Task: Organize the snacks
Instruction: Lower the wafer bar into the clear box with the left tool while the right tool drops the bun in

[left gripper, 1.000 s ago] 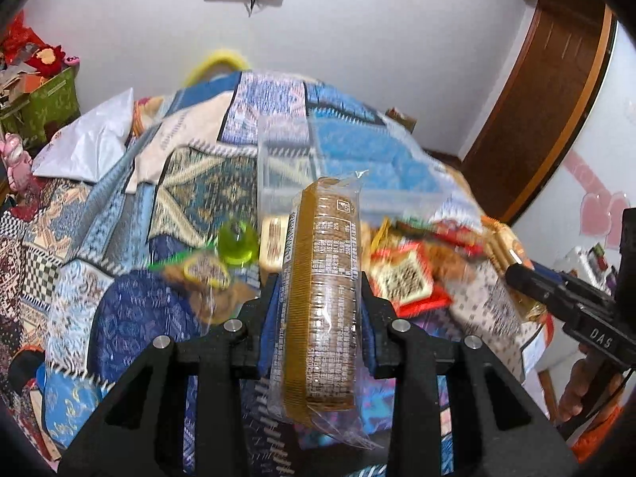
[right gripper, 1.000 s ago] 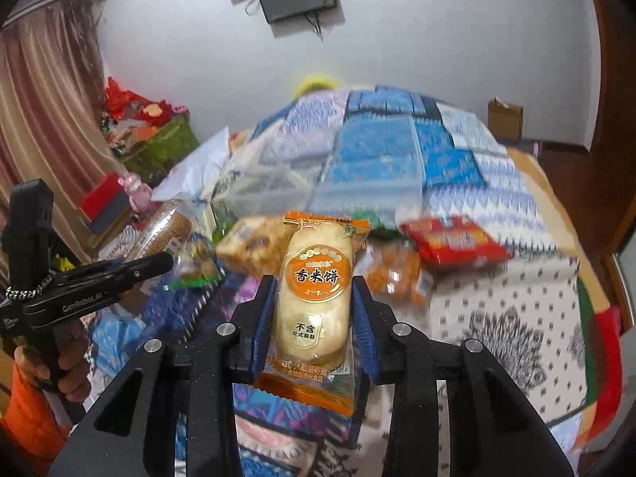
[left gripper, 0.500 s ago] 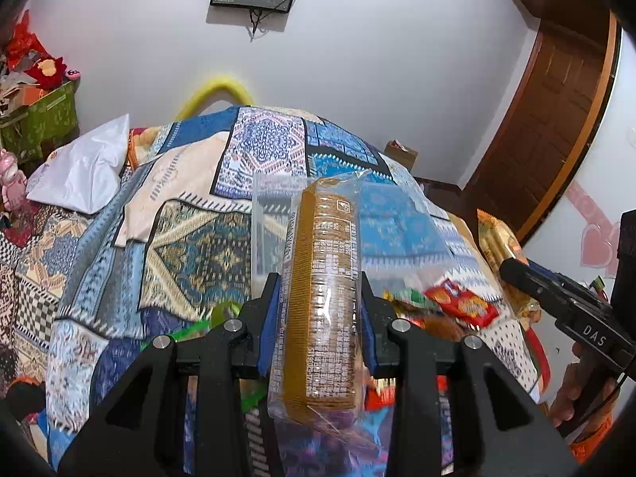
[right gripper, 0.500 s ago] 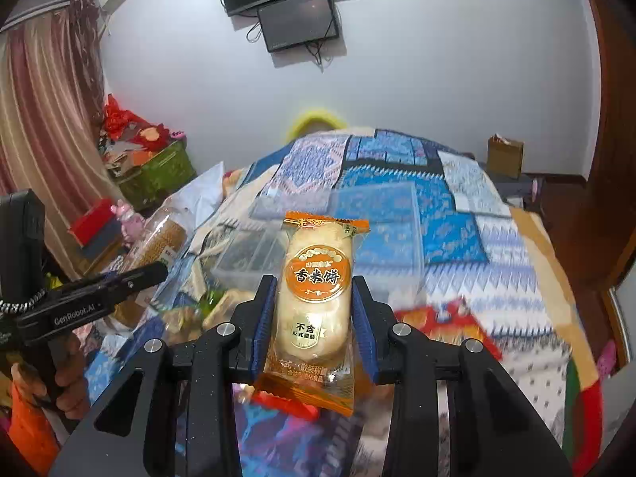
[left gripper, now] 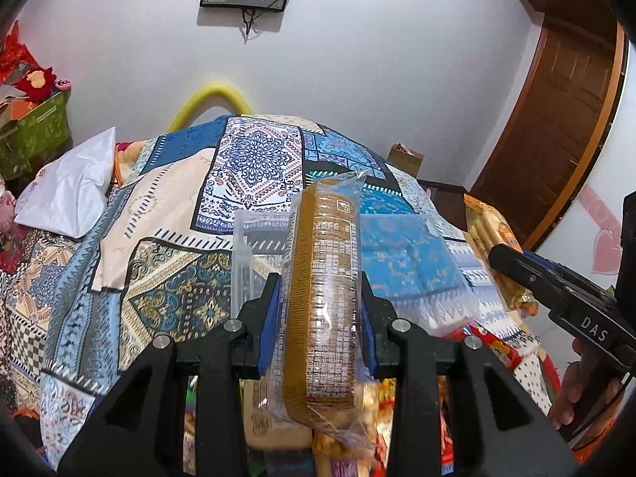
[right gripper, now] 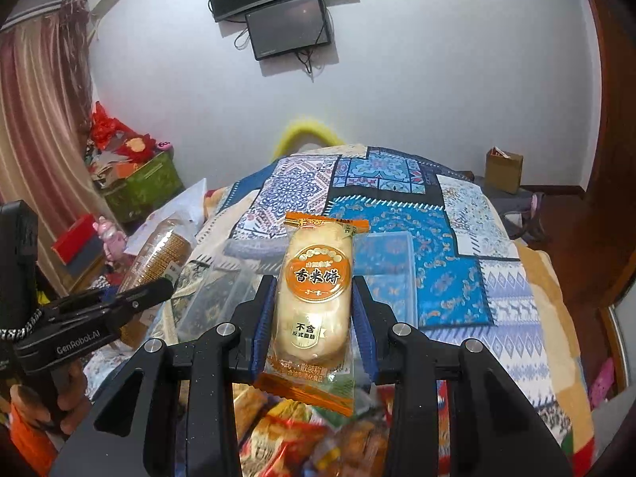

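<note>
Both hand-held grippers carry a snack above the bed.

The left hand-held gripper point(left gripper: 320, 298) is clamped on a clear-wrapped sleeve of brown biscuits point(left gripper: 324, 302); the right hand-held gripper point(right gripper: 314, 314) grips an orange-labelled rice cracker pack point(right gripper: 316, 294). Below them lies a blurred pile of loose snacks point(right gripper: 302, 437). Just beyond stands a clear plastic box point(left gripper: 401, 262) on the patchwork bedspread point(left gripper: 179, 238). Further off, two screens point(right gripper: 286, 4) hang on the white wall.

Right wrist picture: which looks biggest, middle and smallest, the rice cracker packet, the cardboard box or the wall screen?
1. Rice cracker packet, but it sits nearest the camera, so it may only look biggest.
2. Wall screen.
3. Cardboard box, smallest, far back.
</note>
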